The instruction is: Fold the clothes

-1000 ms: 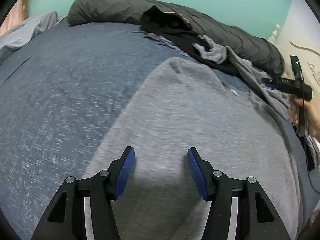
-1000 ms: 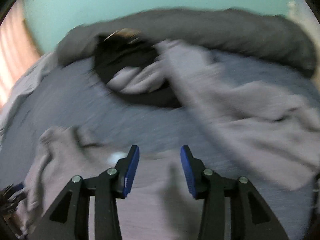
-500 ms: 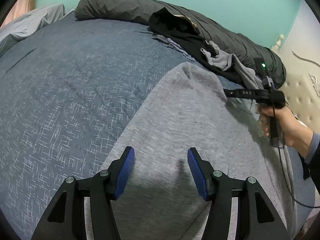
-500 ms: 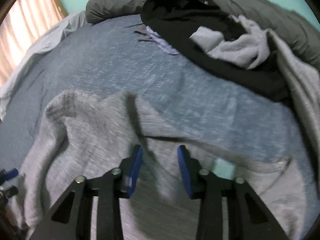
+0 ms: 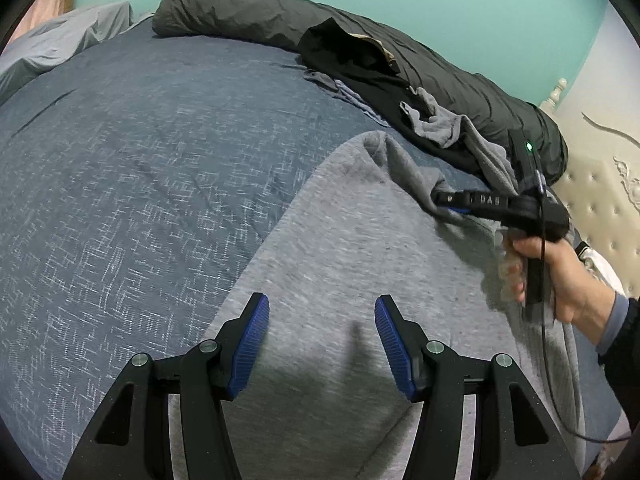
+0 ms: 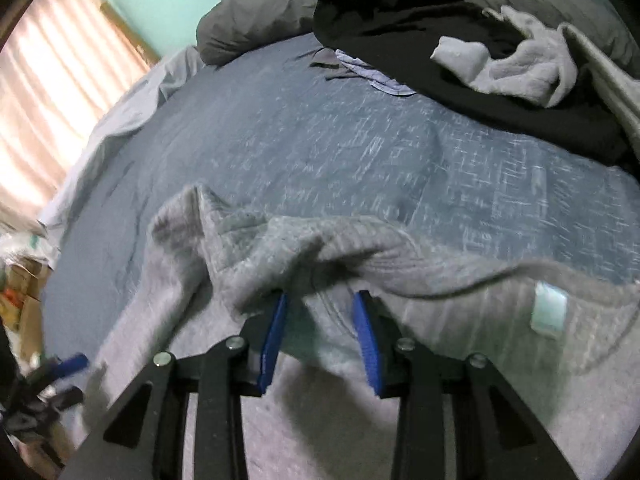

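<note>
**Right gripper closing in at the grey garment's edge**

Dropping toward the bed since the earlier frames, the right gripper is now sitting low at the ribbed edge of the grey sweatshirt, where a second ago it was hovering well above the bedding. Its jaws have just been narrowing, and bunched grey fabric is lying between the blue pads; whether they are actually pressing on the cloth cannot be told from the blurred right wrist view. In the left wrist view the same gripper is pointing in from the right, its tips buried in a raised fold of the sweatshirt, with the person's hand wrapping the handle from below.

The sweatshirt is lying spread over the blue bedspread, its far end rumpled. The left gripper is hanging just above the near part of the garment, jaws standing apart with nothing between them, angled downward.

A black garment and a dark duvet roll are lying at the far side of the bed.
</note>
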`<state>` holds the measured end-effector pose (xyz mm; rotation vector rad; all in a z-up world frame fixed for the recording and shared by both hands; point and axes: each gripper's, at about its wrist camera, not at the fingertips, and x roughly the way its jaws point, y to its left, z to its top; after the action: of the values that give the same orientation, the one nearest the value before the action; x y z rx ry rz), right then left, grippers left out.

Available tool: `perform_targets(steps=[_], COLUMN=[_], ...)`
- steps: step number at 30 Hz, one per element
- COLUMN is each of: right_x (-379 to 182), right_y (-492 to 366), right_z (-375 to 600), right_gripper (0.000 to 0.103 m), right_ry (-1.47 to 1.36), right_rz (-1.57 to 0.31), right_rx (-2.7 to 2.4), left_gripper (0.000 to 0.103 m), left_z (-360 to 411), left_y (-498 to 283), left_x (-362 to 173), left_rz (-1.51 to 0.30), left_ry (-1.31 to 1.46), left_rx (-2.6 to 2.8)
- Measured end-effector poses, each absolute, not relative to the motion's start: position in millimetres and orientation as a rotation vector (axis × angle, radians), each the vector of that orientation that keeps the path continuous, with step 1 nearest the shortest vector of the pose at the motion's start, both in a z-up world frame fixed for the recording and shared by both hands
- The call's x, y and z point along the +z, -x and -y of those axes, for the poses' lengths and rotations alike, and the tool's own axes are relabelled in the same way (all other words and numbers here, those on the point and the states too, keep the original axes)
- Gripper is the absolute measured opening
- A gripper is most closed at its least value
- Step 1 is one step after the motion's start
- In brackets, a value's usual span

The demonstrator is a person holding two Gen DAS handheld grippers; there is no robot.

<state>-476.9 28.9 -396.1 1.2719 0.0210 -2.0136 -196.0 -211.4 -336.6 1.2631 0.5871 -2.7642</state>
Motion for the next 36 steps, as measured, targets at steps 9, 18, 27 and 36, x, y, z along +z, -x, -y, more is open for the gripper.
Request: perform_targets(steps=[9, 18, 27, 36], right_x=[-396, -403, -386, -413], right_y=[483, 511, 515, 523], right_z=[-55, -56, -61, -69], right_gripper=[0.035, 0.034, 0.000, 0.040], right_ry=[-1.246, -1.250, -1.191, -1.359], right_rz=[0.143, 0.367, 0.365, 0.514], right_rx=[-2.160, -2.131, -2.179, -2.154], left_gripper=[0.059, 0.059, 0.059, 0.059], left_z=[206, 209, 208, 207], left_y=[196, 197, 197, 197], left_x=[-335, -336, -338, -339], left_rz=[-0.583, -0.595, -0.595, -0.597], left_ry=[-1.264, -1.262, -1.272, -1.273], left_rx=[-2.778, -2.770, -2.771, -2.772])
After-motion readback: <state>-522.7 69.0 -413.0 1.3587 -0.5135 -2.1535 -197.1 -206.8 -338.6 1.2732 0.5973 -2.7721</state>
